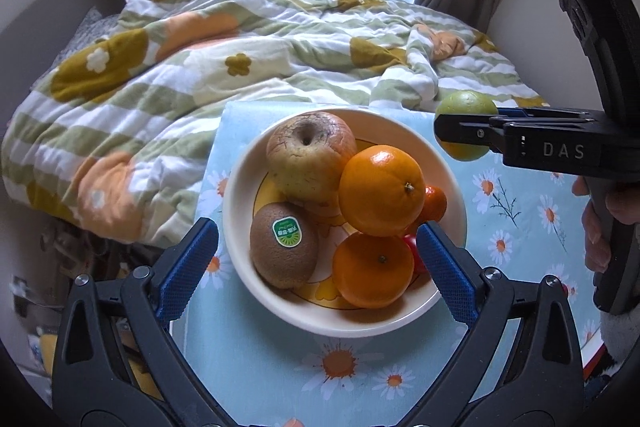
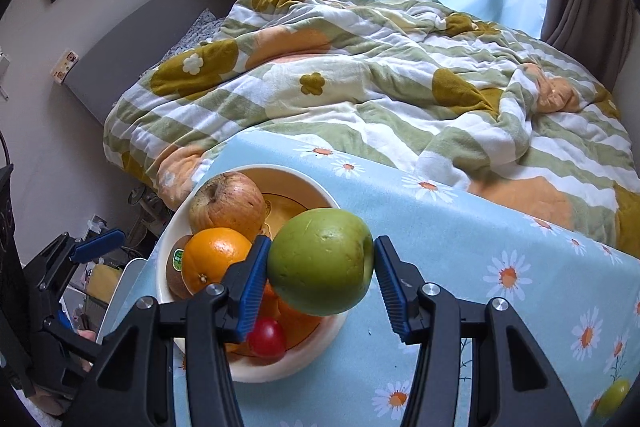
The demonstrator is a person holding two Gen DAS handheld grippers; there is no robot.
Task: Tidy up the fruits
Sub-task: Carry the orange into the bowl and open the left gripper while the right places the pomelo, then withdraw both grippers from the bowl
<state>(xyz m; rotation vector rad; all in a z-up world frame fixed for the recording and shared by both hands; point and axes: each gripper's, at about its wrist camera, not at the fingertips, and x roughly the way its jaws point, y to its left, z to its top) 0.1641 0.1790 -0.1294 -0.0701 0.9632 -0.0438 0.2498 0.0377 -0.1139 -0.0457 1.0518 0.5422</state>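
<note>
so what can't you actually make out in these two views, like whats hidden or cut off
- Small red fruit: mostly hidden by oranges in the left wrist view, partly by the right gripper in its own.
- Small orange fruit: only a sliver shows behind the top orange.
- Green fruit on the tablecloth: blurred, cut by the lens edge.
- Bowl bottom pattern: covered by fruit.

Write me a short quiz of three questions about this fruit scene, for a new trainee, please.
1. True or false: the left gripper holds a fruit.
2. What does the right gripper carry? A) an orange B) a green apple C) a kiwi
3. Which fruit in the bowl bears a sticker?

Key:
1. False; it is open and empty.
2. B
3. The kiwi.
</note>
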